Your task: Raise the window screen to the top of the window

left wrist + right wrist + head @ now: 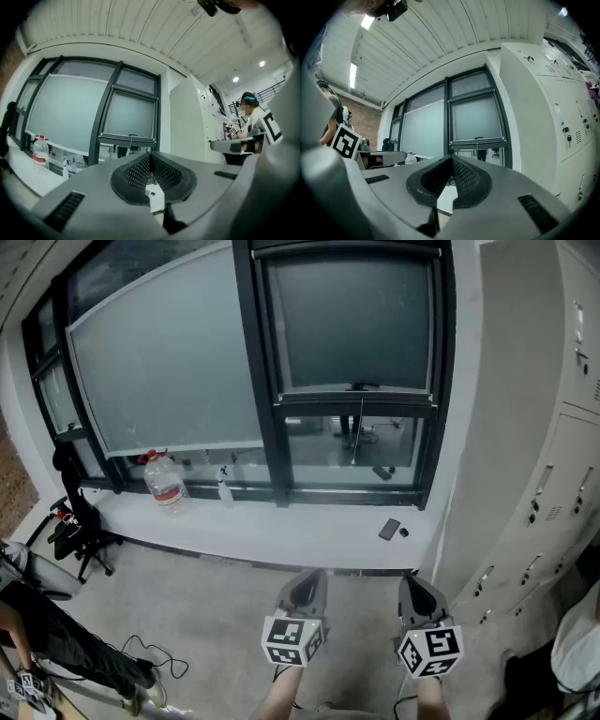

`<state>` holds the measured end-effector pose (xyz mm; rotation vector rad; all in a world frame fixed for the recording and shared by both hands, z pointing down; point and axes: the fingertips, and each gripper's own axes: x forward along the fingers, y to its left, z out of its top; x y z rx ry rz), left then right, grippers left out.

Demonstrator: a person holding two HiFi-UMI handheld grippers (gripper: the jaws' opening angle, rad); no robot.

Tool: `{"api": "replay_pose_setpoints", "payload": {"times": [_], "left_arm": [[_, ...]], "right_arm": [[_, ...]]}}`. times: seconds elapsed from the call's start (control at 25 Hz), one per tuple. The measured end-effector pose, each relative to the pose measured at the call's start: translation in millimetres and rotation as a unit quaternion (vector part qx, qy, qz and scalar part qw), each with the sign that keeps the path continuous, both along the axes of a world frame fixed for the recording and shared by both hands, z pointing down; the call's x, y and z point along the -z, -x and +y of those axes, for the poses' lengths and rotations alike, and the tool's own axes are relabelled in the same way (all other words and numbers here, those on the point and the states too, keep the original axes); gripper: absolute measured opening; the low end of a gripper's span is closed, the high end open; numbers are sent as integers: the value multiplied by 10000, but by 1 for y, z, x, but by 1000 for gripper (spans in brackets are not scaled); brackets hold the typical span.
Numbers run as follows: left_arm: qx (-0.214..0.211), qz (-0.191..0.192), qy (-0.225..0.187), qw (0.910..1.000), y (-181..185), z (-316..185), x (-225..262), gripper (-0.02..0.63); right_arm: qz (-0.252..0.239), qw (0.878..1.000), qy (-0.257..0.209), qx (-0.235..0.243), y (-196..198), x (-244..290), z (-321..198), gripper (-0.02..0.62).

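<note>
1. Both tongs, the left tongs (307, 582) and the right tongs (419, 587), are held level and shut on nothing, aimed at the window, seemingly readied for an approach.
2. The window screen (352, 320) is drawn partway down the right-hand pane, its bottom bar (356, 390) well apart from the tongs, so nothing is gripped yet.
3. A phone (389, 529) and a bottle (164, 486) are left on the sill (281, 532) below.
</note>
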<state>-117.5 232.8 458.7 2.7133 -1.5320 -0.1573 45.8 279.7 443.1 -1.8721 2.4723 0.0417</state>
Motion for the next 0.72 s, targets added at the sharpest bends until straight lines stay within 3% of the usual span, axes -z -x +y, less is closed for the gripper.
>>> {"api": "replay_pose_setpoints", "payload": {"times": [0.28,0.48,0.6,0.72], "left_arm": [[-49,-180,-93,9998,3,-5,-5,3],[-4,-158,92,9998,1,-7,-16,3],[25,-184,83,9998,-1,-8,-15,3],[33,-151,35,9999,-4,-11,-10,3]], "right_arm": [[-89,9998,-64,163,6,4,1,5],[-126,9998,-1,151,-1,-5,-1,5],[-426,9988,18,228,-6,-11,-2,5],[-1058,9913,35,784,-5,-9,-1,9]]}}
